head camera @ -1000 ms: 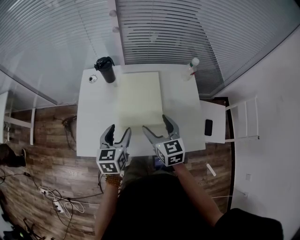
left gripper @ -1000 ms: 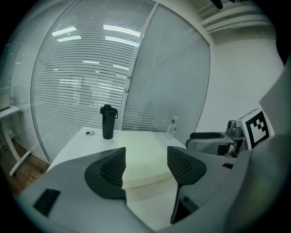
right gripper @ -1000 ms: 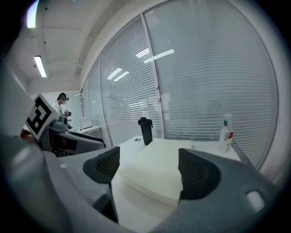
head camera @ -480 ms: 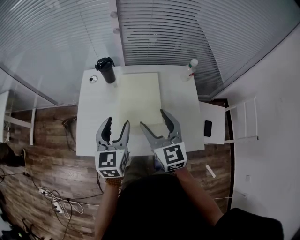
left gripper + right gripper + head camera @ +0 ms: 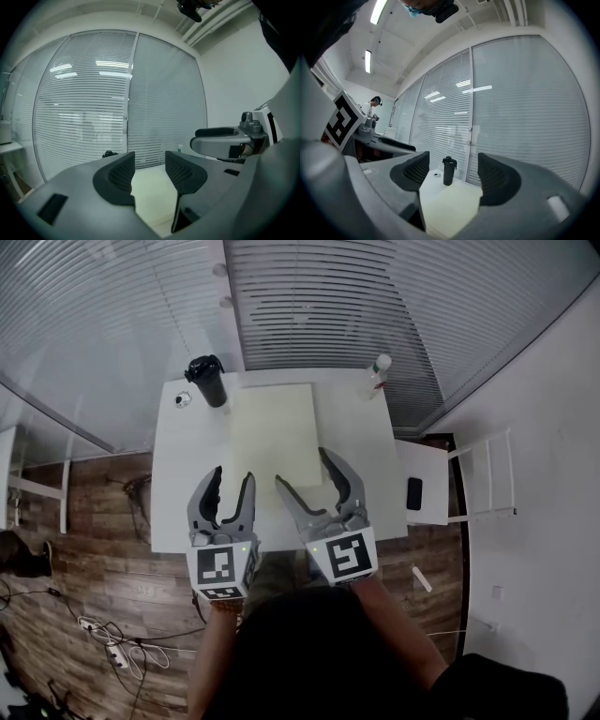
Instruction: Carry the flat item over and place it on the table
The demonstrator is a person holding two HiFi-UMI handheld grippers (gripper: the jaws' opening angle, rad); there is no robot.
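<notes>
The pale flat sheet [image 5: 274, 432] lies at the centre of the white table [image 5: 178, 486], while the left gripper [image 5: 231, 479] and right gripper [image 5: 305, 470] hover at its lower edge, jaws released and empty, having just narrowed a little, so only pulling back seems left.
</notes>
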